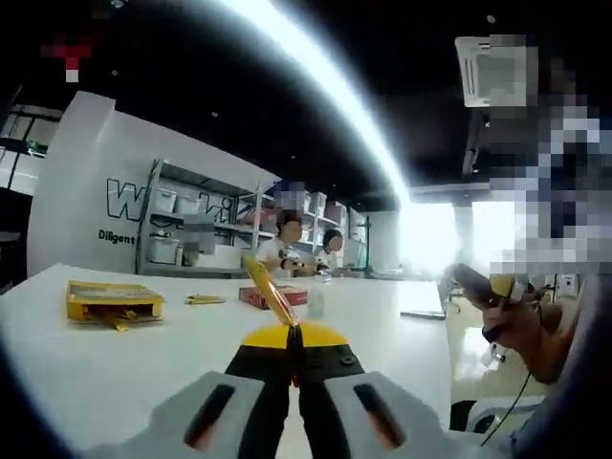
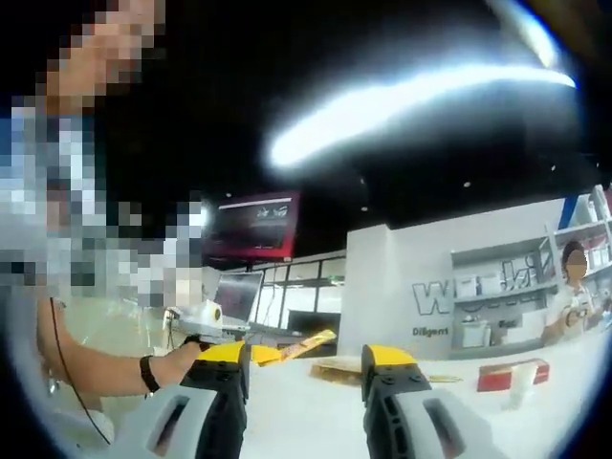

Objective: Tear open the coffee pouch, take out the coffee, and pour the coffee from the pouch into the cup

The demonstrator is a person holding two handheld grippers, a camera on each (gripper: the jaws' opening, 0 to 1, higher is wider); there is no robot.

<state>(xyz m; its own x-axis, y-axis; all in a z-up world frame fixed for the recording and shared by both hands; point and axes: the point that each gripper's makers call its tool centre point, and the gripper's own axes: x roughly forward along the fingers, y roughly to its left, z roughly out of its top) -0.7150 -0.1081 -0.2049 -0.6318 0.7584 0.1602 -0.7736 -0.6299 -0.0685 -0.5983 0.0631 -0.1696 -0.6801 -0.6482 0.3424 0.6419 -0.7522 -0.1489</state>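
My left gripper is shut on a thin yellow coffee pouch that sticks up and to the left from its jaws, above the white table. A small white cup stands further back on the table, beside a red box. My right gripper is open with nothing between its jaws. In the right gripper view the left gripper comes in from the left, held by a hand, with the yellow pouch pointing right from it. The cup stands far right.
An open yellow box lies on the table at left, with loose yellow sticks behind it. The red box sits by the cup. Metal shelves and two seated people stand beyond the table. A hand holds the right gripper.
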